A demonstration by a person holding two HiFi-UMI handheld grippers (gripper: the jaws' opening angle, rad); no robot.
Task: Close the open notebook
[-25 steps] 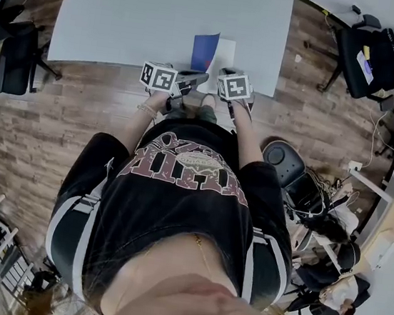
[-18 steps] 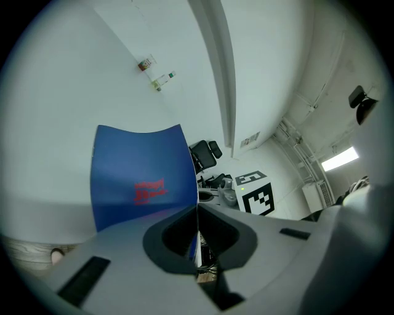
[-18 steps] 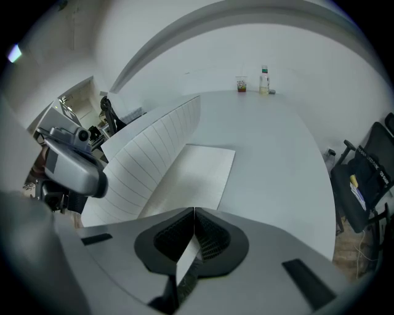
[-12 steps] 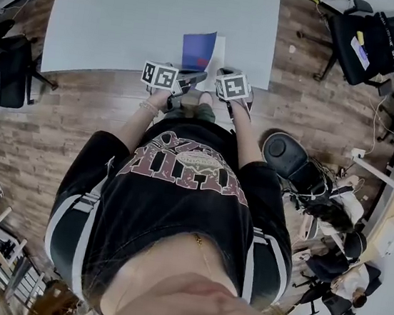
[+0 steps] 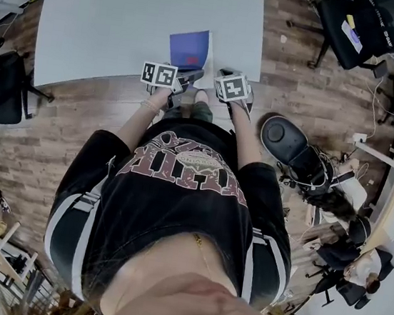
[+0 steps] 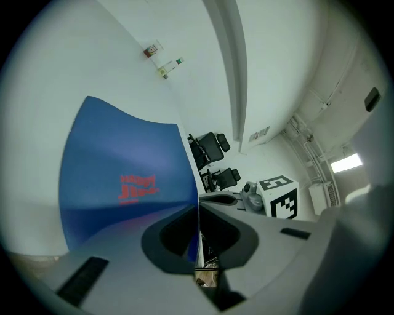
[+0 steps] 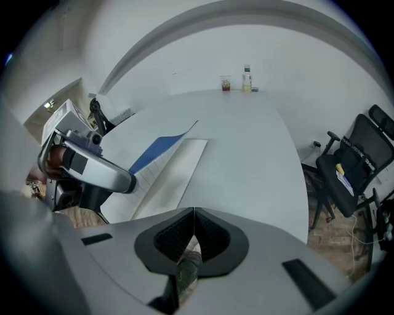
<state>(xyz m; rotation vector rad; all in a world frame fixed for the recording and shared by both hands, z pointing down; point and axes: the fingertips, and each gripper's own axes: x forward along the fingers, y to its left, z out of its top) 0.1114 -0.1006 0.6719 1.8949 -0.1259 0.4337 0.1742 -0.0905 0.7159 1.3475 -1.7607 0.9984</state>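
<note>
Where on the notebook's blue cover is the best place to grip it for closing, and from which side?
The near edge of the blue cover, approached from the person's side of the table. It stands lifted and bowed off the white pages, so that thin edge is free to pinch. The left gripper has it between its jaws, which have just been opening.

quick count: one notebook (image 5: pixel 188 47), one bench (image 5: pixel 114 20), two grippers, so left gripper (image 6: pixel 198 212) and right gripper (image 7: pixel 194 215). far end of the bench has one cup (image 7: pixel 225 83) and one bottle (image 7: pixel 247 79). left gripper view shows two black chairs (image 6: pixel 208 145) past it.
</note>
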